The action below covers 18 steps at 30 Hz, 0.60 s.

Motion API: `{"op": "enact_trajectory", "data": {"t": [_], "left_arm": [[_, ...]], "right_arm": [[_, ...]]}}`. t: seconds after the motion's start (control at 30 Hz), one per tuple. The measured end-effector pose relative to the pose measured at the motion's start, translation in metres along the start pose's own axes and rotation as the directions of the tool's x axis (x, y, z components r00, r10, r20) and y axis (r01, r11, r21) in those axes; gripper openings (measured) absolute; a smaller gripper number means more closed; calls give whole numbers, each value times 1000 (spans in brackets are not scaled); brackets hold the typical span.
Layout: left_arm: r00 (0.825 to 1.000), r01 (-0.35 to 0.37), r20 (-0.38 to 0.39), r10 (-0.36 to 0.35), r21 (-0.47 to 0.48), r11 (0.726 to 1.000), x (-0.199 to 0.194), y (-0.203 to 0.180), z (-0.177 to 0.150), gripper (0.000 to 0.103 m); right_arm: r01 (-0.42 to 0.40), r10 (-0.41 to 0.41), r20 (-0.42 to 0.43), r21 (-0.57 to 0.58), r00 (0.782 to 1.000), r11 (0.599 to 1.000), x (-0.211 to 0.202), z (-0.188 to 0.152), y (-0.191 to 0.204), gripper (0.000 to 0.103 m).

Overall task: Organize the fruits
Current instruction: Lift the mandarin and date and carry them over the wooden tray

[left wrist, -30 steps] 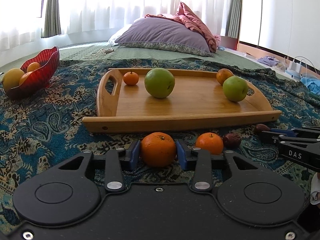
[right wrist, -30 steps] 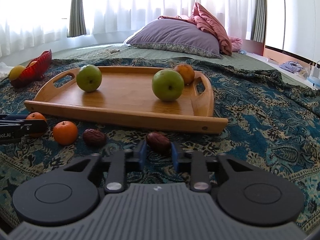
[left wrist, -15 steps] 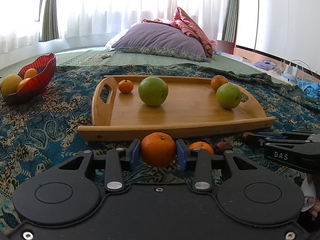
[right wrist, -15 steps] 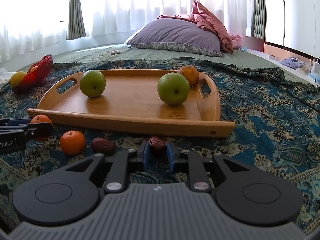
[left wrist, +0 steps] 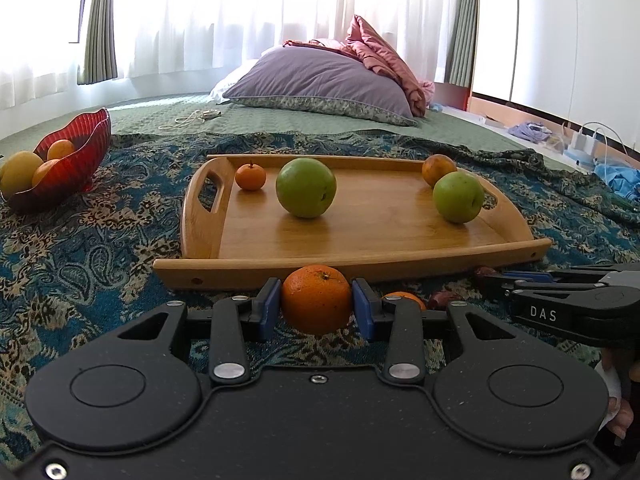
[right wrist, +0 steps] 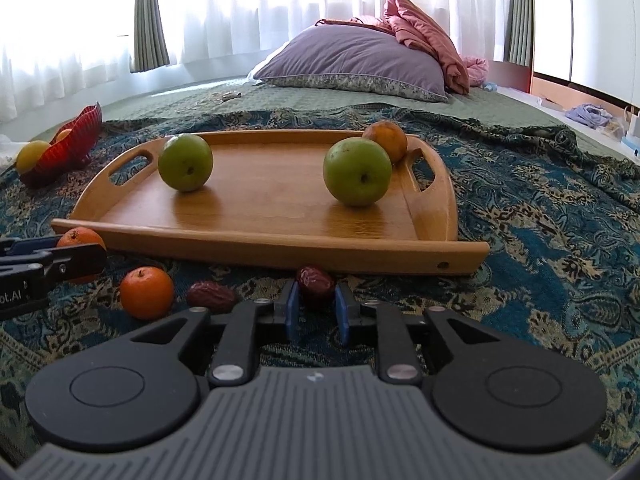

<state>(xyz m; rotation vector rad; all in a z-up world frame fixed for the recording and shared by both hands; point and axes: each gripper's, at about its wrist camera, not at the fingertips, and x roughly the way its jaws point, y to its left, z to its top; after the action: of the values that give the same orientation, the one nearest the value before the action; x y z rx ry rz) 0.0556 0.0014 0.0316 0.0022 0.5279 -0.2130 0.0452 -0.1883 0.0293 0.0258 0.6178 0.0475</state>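
My left gripper (left wrist: 316, 307) is shut on an orange (left wrist: 316, 298) and holds it above the cloth, just before the wooden tray (left wrist: 360, 266). My right gripper (right wrist: 316, 307) is shut on a dark red date (right wrist: 315, 282), lifted in front of the tray (right wrist: 280, 246). The tray carries two green apples (left wrist: 306, 187) (left wrist: 458, 197), a small tangerine (left wrist: 250, 177) and an orange fruit (left wrist: 438, 168) at its back. A loose tangerine (right wrist: 147, 293) and a second date (right wrist: 211, 297) lie on the cloth between the grippers.
A red glass bowl (left wrist: 80, 160) with yellow and orange fruit stands far left on the patterned blue cloth (right wrist: 540, 240). A purple pillow (left wrist: 320, 84) and pink bedding lie behind. Cables and clothes sit on the floor at the far right.
Both grippers have risen with their fruit, the left with the orange and the right with the date, so the tray appears lower and more from above.
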Motion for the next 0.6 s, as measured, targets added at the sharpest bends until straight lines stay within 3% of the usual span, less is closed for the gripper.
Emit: {"op": "enact_trajectory", "data": {"t": [0.13, 0.4, 0.43, 0.6], "left_arm": [[1000, 1, 0, -1, -1, 1000, 1, 0, 0, 37], [1000, 7, 8, -7, -2, 1000, 6, -4, 7, 37], [1000, 7, 11, -7, -3, 1000, 6, -4, 8, 37], [1000, 3, 29, -3, -2, 1000, 9, -2, 16, 37]], "right_arm": [[-13, 13, -11, 16, 1000, 1000, 4, 4, -1, 47], [-28, 28, -24, 7, 999, 1000, 10, 7, 3, 47], [-26, 26, -29, 4, 999, 1000, 11, 7, 4, 29], [-37, 38, 11, -15, 999, 999, 2, 7, 10, 26]]}}
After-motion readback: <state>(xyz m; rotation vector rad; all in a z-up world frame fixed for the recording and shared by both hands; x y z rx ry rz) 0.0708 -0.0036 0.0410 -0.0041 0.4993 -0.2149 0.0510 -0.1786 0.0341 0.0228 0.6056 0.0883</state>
